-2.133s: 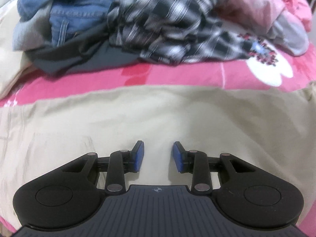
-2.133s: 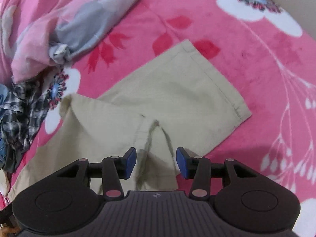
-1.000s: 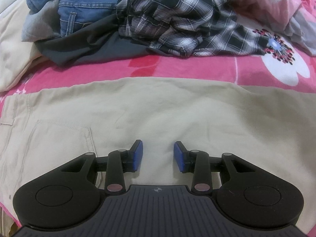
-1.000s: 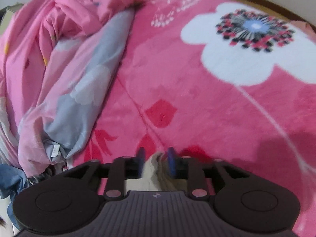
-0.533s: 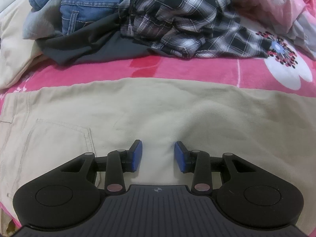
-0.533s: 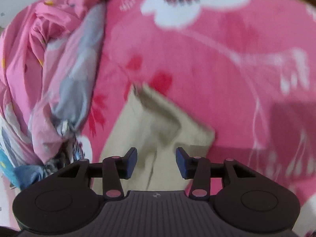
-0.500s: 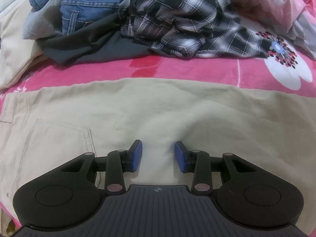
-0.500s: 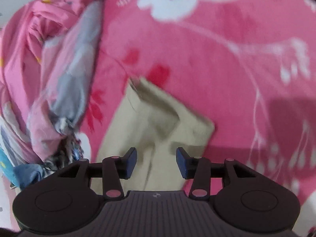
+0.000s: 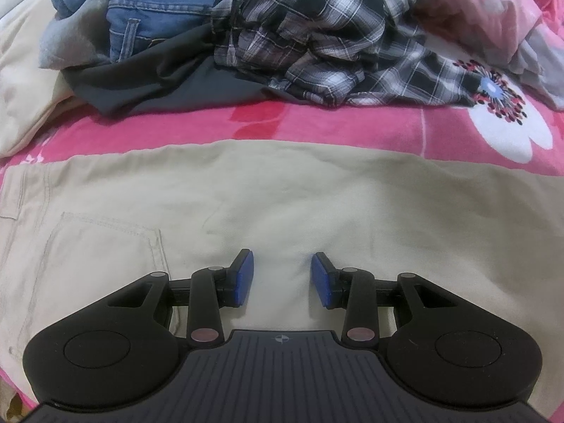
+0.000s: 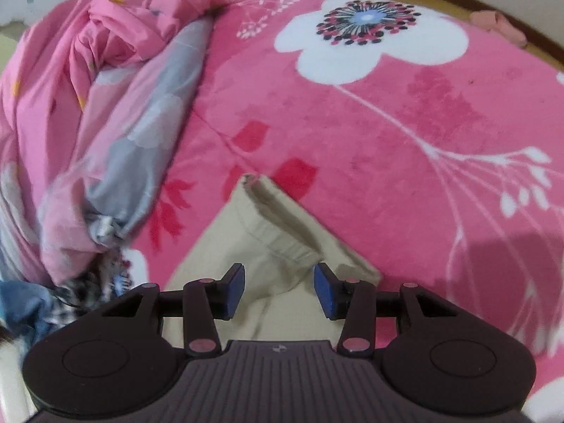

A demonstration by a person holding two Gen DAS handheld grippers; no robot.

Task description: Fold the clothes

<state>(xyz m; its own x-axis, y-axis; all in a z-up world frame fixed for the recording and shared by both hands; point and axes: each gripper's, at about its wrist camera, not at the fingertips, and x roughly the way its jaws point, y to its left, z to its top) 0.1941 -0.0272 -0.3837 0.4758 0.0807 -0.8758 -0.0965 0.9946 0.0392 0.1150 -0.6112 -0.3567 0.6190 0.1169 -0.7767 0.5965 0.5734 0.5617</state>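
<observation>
Right gripper [image 10: 278, 287]: jaws just opened, apart, nothing pinched, over the hem.
Left gripper [image 9: 282, 276]: part-open, empty.
Bed [image 10: 387, 123]: carries all.
Khaki trousers [image 9: 282, 194]: mid-bed, soft, light.
Hem [image 10: 282, 243]: likely best hold.

- The trousers [image 9: 282, 204] are seen as matt beige woven cloth.
- The blanket [image 10: 387, 123] is seen as soft, fuzzy pink fleece.
- The jeans [image 9: 158, 10] are rendered in coarse blue denim.
- The shirt [image 9: 317, 35] is plaid cloth.
</observation>
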